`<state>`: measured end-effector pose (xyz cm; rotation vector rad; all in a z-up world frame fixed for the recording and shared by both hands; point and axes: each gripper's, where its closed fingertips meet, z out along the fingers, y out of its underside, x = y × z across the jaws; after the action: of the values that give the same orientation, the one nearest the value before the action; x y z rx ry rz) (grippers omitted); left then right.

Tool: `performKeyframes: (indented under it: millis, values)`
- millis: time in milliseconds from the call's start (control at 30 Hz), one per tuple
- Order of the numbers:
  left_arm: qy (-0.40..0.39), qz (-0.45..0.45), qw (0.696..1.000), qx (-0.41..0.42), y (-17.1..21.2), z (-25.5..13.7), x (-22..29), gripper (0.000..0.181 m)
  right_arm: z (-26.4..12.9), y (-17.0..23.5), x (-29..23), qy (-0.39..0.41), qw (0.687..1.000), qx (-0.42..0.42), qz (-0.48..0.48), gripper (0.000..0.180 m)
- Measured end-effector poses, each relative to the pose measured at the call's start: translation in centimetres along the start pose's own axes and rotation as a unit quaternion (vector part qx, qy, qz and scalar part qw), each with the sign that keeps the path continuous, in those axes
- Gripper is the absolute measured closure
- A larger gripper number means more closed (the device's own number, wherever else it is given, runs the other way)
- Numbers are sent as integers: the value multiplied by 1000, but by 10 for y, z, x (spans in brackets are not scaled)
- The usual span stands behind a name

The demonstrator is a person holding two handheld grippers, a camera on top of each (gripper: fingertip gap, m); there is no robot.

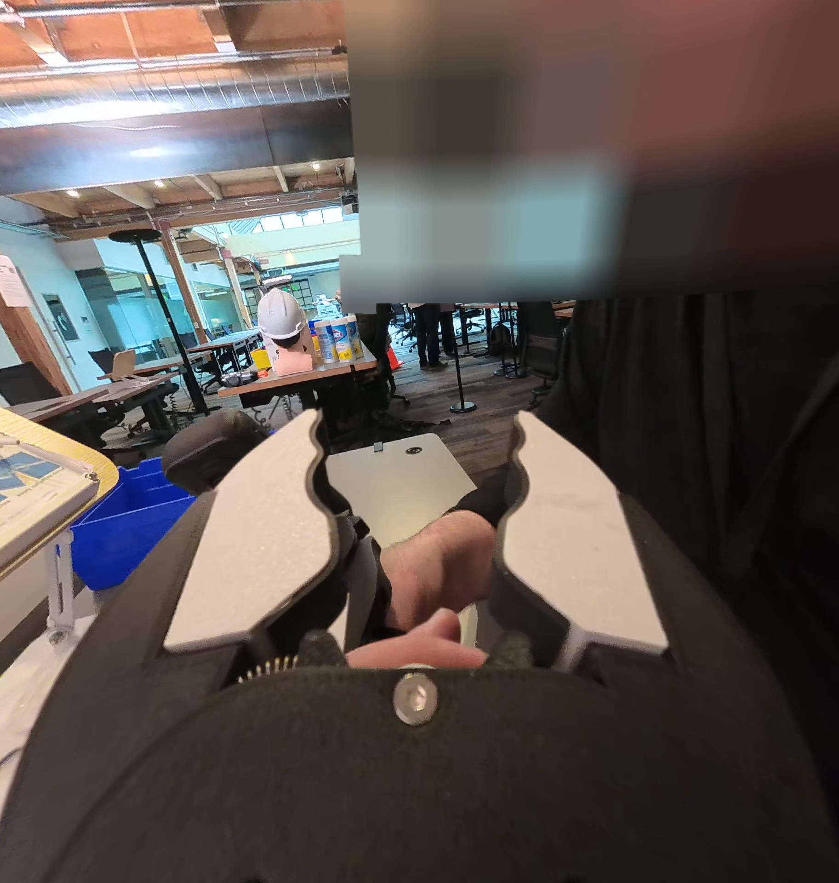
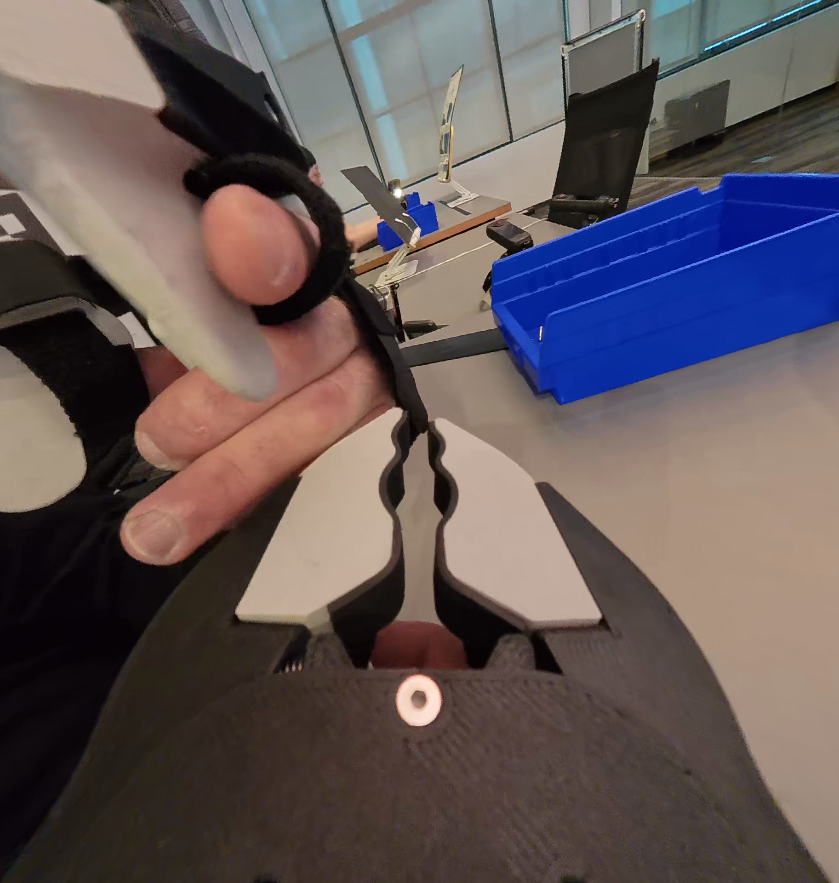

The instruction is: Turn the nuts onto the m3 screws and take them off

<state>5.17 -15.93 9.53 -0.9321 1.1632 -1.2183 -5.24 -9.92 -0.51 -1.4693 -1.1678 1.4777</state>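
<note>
No nuts or screws can be made out in either view. My left gripper [image 1: 417,420] is open and empty; it is lifted off the table and points out into the room. A bare hand [image 1: 436,559] shows low between its fingers. My right gripper [image 2: 419,423] is almost closed, and its tips pinch the end of a black strap [image 2: 384,344]. The strap hangs from the left gripper, whose grey finger [image 2: 121,215] fills the upper left of the right wrist view. The hand holding it [image 2: 245,415] has a thumb through a black loop.
A blue bin [image 2: 670,286] stands on the grey table [image 2: 646,525] to the right; it also shows in the left wrist view [image 1: 126,530]. A framed placard on a stand [image 1: 21,482] is at the left. A person in black [image 1: 694,454] is close on the right. The left gripper's tips are roughly 15 cm from the right gripper's.
</note>
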Motion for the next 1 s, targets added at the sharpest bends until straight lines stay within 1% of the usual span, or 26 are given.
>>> performKeyframes:
  millis: [67,167,200,233,267,300,367,400,433,467,500,533,567,633,667,700,733,767,833,867,900,933,967,1000]
  values:
    - [-1,9,1000,12,-6,1,3,111,0,-1,-2,-14,1000,2,7,173]
    - [21,21,999,16,-10,4,11,130,0,-2,-6,-37,999,2,19,174]
    - [35,30,999,21,-11,5,16,133,-1,-2,-7,-42,999,1,21,174]
    - [59,33,997,22,-12,6,24,144,-1,-2,-9,-49,999,-3,22,174]
    - [95,32,995,22,-11,5,34,145,-1,0,-9,-55,998,-9,23,175]
    - [118,29,992,18,-9,5,39,140,-1,2,-9,-57,998,-15,20,175]
    - [144,20,989,19,-7,4,45,143,-2,5,-9,-64,997,-27,20,176]
    - [155,10,988,18,-7,4,49,139,-2,7,-10,-73,996,-36,21,176]
    - [149,-2,989,9,-4,6,47,128,-1,10,-11,-77,996,-46,17,176]
    - [139,-7,990,5,-2,8,46,108,-1,13,-12,-81,995,-54,16,176]
    - [103,-21,994,-2,2,13,38,71,0,16,-13,-88,994,-63,19,176]
    - [109,-30,993,-25,10,16,41,69,0,19,-13,-93,993,-71,20,176]
    - [138,-36,989,-27,11,15,51,78,0,22,-15,-103,992,-75,23,176]
    - [154,-55,986,12,-4,11,56,79,-2,23,-23,-129,988,-80,29,176]
    - [151,-66,986,13,-6,11,56,80,-1,24,-26,-136,987,-83,27,176]
    - [149,-64,987,19,-9,11,56,81,-1,23,-28,-145,985,-83,30,176]
    - [164,-54,984,35,-14,9,60,81,-2,23,-29,-156,984,-82,37,176]
    - [173,-39,983,41,-16,8,63,97,-2,21,-29,-161,983,-80,41,176]
    - [193,-41,978,70,-24,3,61,114,-4,19,-27,-163,982,-80,44,176]
    - [195,-62,975,89,-30,1,56,111,-6,20,-27,-167,981,-84,45,176]
    - [200,-84,970,110,-36,-2,54,99,-8,21,-28,-172,980,-91,45,177]
    - [220,-95,964,115,-36,-5,57,97,-8,24,-28,-172,979,-100,41,177]
    - [241,-110,959,103,-31,-5,60,100,-9,28,-28,-170,979,-111,37,177]
    - [241,-120,959,88,-24,-1,61,87,-9,33,-27,-172,977,-119,38,177]
